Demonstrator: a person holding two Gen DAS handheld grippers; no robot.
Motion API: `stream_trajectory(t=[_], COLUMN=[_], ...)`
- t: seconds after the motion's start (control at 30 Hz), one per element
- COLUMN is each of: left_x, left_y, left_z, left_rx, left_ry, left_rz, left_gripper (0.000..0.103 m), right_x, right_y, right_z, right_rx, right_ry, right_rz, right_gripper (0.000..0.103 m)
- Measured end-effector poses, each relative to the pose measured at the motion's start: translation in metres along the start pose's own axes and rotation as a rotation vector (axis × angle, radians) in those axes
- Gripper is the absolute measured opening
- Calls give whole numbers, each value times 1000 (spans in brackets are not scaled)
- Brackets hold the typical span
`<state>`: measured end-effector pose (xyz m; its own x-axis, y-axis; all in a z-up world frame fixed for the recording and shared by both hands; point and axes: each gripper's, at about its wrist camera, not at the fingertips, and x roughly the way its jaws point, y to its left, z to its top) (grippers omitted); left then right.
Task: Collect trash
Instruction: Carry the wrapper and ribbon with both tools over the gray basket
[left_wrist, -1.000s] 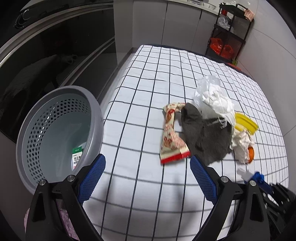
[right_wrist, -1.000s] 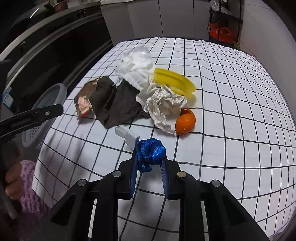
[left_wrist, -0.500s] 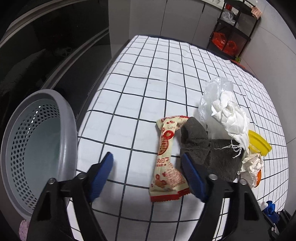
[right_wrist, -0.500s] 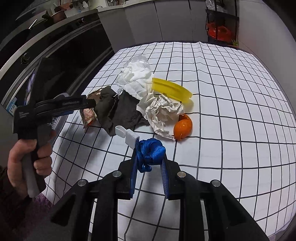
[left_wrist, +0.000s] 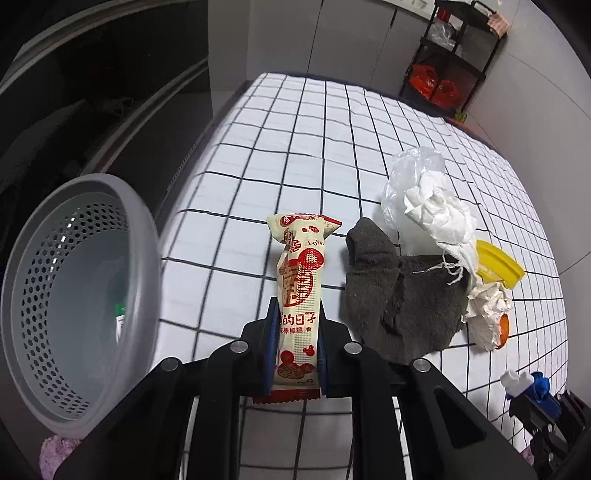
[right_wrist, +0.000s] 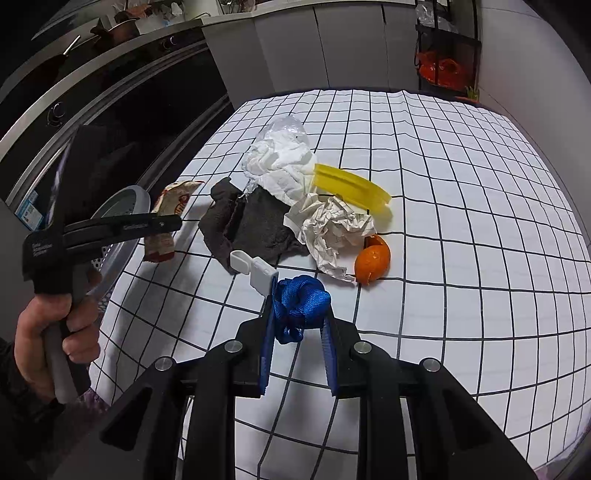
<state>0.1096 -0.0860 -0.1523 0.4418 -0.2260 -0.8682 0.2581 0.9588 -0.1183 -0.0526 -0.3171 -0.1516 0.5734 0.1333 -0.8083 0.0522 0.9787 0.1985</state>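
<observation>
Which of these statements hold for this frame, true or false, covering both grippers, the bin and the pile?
1. The left gripper is shut on the snack wrapper. True; its jaws have just closed.
2. The right gripper is empty. False: it grips a blue strap.
3. The grey basket stands beside the table's edge. True.
4. The orange peel lies inside the basket. False: it rests on the checked tablecloth.
5. The dark cloth lies under the crumpled paper. False: beside it.
</observation>
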Motion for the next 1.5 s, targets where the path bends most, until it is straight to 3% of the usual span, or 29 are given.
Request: stream_trajectory(t=[0.37, 0.77, 1.1, 1.5], left_x=[-77, -125, -137, -117], left_y=[36, 98, 152, 202], left_z=[-14, -29, -42, -40], left_rx=[-19, -59, -137, -224], left_ry=[-106, -171, -179, -156], left_rz=[31, 99, 153, 160], left_gripper=[17, 17, 17, 17], right_x=[-6, 5, 30, 70], right_y=[30, 105, 174, 240], right_z=[13, 50, 69, 87], right_rx=[-32, -111, -195, -293], right_ry=[-12, -28, -1, 50], right_rz=[46, 144, 232, 277], right_gripper=[22, 22, 22, 22])
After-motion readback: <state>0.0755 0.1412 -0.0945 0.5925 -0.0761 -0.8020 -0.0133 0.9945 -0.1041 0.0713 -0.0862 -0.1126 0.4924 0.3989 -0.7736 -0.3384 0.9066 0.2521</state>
